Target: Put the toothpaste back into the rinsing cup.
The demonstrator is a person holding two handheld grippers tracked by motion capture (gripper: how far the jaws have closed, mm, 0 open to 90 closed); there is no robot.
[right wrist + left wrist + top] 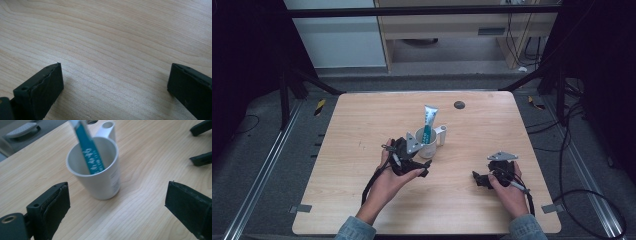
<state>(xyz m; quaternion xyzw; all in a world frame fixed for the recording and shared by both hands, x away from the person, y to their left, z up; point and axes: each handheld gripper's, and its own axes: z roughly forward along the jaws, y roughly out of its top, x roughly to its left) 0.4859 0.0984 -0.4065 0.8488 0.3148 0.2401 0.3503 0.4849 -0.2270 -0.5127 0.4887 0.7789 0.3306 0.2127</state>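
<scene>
Your left hand-held gripper [421, 149] sits wide open just beside the cup [96, 168], at its 7 o'clock, ready to grab it. The tube [87, 147] leans inside the cup. Your right hand-held gripper [478, 178], open and empty, rests on the counter [362, 125], out of the way.

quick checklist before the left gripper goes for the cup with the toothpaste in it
1. Left gripper open wide enough for the cup: ok, its jaws stand wider than the cup.
2. Cup upright on the table: ok.
3. Toothpaste tube settled inside the cup: ok, it leans on the rim and sticks out the top.
4. Cup centred between the jaws: not ok, it sits ahead of them and a little toward the left one.
5. Right gripper out of the way: ok, open over bare wood, apart from the cup.
6. Handle clear of the jaws: ok, it faces away.
</scene>
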